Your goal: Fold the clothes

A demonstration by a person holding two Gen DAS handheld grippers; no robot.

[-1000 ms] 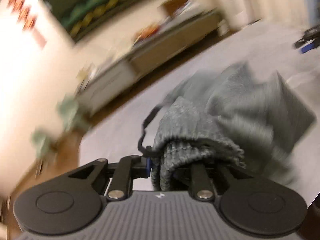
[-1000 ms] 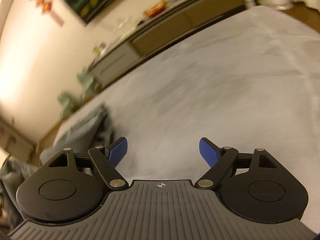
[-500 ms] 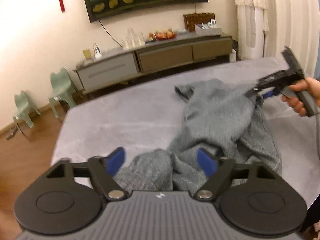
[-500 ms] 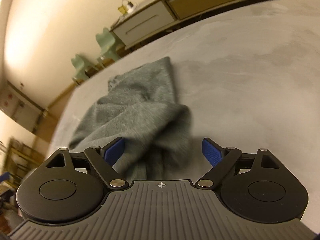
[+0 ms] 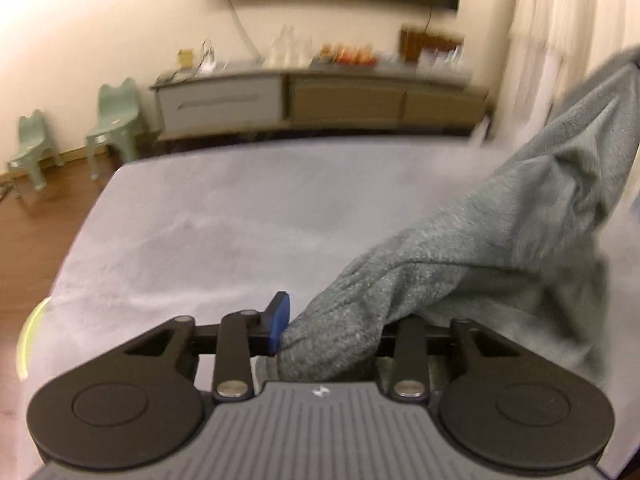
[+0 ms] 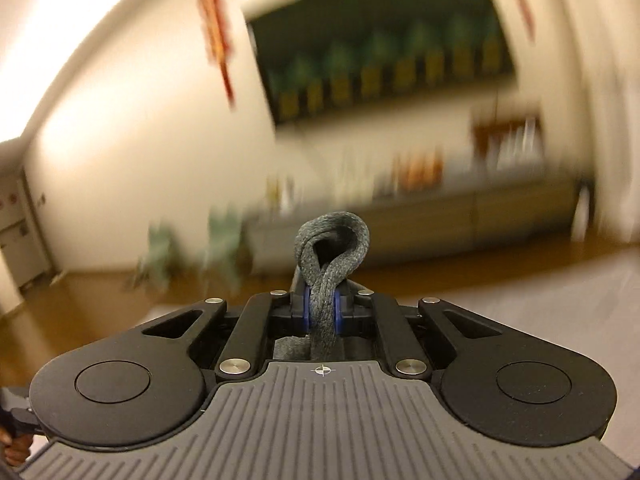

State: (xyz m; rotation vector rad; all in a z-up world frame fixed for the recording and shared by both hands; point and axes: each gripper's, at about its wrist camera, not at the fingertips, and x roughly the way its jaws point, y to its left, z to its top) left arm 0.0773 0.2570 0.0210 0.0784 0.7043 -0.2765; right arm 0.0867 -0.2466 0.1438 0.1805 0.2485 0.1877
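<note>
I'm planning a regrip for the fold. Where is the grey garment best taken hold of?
Probably at an edge. The grey garment stretches taut between grippers. The right gripper pinches a thin folded hem, a tidier hold than the left gripper's thick bunch. Come in from the side, along the fabric.

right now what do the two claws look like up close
Both match: the left claw and right claw have blue finger pads on black linkage arms with silver pins, two round black discs, and a ribbed grey body bearing a small white mark.
</note>
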